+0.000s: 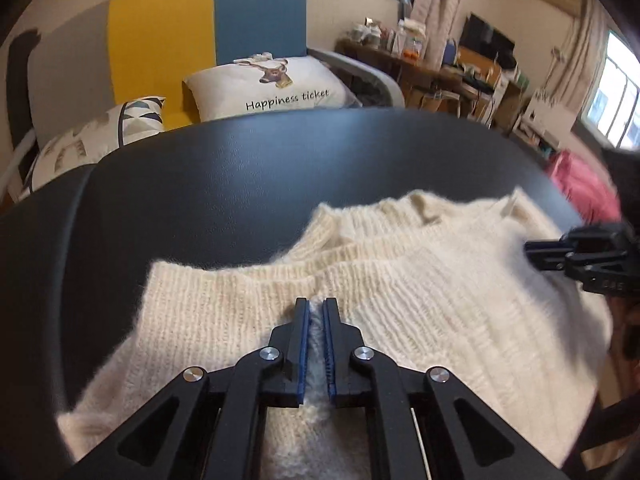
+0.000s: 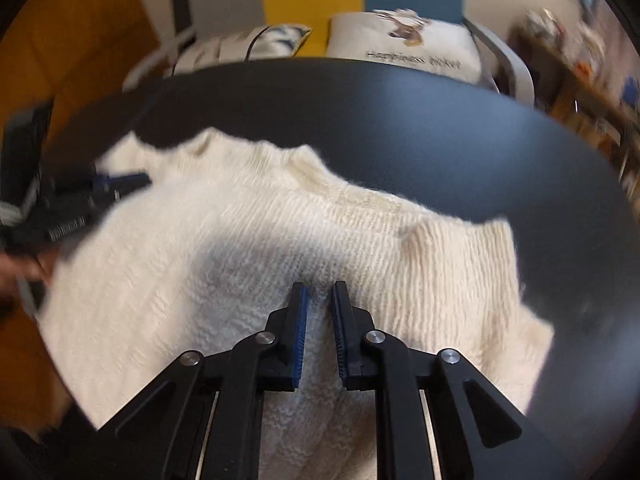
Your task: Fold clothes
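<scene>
One cream knitted sweater [image 1: 400, 288] lies spread on the round black desk [image 1: 248, 176], its ribbed collar toward the far edge and its body reaching back under both cameras. Two grippers work on it. To the left, the left gripper [image 1: 316, 305] points down onto the knit, and its jaws are nearly together, pinching a raised ridge of the sweater between the two blue pads. To the right, the right gripper [image 2: 320, 289] has its jaws drawn close as well, with a fold of the sweater bunched up between its blue pads; in the left wrist view it shows only as a black and blue shape at the right edge, resting on the knit. Beyond the desk stands one sofa [image 1: 200, 28] with a back in three colours, grey, yellow and blue, and two pillows lean on it: at left a pillow with a triangle pattern [image 1: 100, 136], at right a white pillow printed with a deer and the words "Happiness ticket" [image 1: 276, 84]. Farther right, a cluttered wooden table [image 1: 420, 64] stands under curtained windows.
</scene>
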`<state>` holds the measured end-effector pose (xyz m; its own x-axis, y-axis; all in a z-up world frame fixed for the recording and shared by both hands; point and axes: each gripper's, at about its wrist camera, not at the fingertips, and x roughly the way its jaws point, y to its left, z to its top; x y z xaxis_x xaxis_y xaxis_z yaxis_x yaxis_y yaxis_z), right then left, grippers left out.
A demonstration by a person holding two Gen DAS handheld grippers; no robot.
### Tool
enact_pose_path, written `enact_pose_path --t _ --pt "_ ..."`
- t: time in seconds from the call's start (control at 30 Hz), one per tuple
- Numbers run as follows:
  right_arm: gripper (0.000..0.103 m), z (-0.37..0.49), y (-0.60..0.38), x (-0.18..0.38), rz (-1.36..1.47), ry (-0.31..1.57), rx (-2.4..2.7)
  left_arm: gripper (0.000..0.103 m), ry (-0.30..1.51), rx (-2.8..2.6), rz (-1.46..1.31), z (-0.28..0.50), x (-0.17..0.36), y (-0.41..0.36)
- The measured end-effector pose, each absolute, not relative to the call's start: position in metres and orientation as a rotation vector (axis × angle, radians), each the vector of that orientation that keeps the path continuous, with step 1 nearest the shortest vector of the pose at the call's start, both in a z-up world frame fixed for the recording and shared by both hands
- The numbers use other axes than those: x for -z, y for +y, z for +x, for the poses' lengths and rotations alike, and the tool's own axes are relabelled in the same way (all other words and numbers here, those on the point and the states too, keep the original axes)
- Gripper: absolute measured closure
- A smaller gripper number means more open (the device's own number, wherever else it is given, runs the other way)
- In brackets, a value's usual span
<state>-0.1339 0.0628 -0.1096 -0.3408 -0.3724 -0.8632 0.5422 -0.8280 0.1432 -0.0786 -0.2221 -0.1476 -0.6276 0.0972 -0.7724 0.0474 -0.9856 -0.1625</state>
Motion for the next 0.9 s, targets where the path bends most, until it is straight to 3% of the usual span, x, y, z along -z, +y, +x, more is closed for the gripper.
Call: enact_pose_path --t 0.17,0.3,0.37,0.43,0.5,0.57,0.6,0.63,0.67,0.83,0.9 --pt "0.089 -0.131 0.073 0.095 1.289 0.214 2.261 0.09 -0.334 -2.851 -1.13 -0.048 0.114 -0.223" --pt "0.083 -0.13 0.068 0.091 1.291 0.077 2.175 0.087 -0.219 -2.731 -1.223 -0.057 0.119 -0.194" --pt "0.054 -0.13 0.059 0.092 1.298 0.108 2.161 0.083 -0.236 -2.672 -1.327 -0.071 0.132 -0.185" --pt "0.043 -0.135 0.048 0.104 1.331 0.108 2.131 0.075 -0.296 -2.645 -1.357 -0.08 0.141 -0.18" --pt "0.042 -0.133 0.038 0.112 1.321 0.167 2.149 0.069 -0.32 -2.645 -1.363 -0.085 0.141 -0.176" --pt "0.049 -0.125 0.03 0.114 1.276 0.266 2.189 0.069 -0.288 -2.664 -1.37 -0.086 0.142 -0.17" --pt "0.055 -0.121 0.025 0.114 1.251 0.311 2.204 0.079 -0.268 -2.681 -1.363 -0.086 0.142 -0.166" --pt "0.068 -0.116 0.021 0.114 1.226 0.356 2.218 0.092 -0.263 -2.689 -1.346 -0.084 0.142 -0.163" --pt "0.077 -0.112 0.017 0.113 1.206 0.397 2.221 0.097 -0.268 -2.698 -1.328 -0.082 0.141 -0.161" --pt "0.094 -0.109 0.017 0.097 1.143 0.447 2.237 0.1 -0.371 -2.78 -1.194 -0.075 0.126 -0.168" --pt "0.094 -0.113 0.02 0.089 1.131 0.428 2.24 0.1 -0.353 -2.804 -1.179 -0.078 0.123 -0.168"
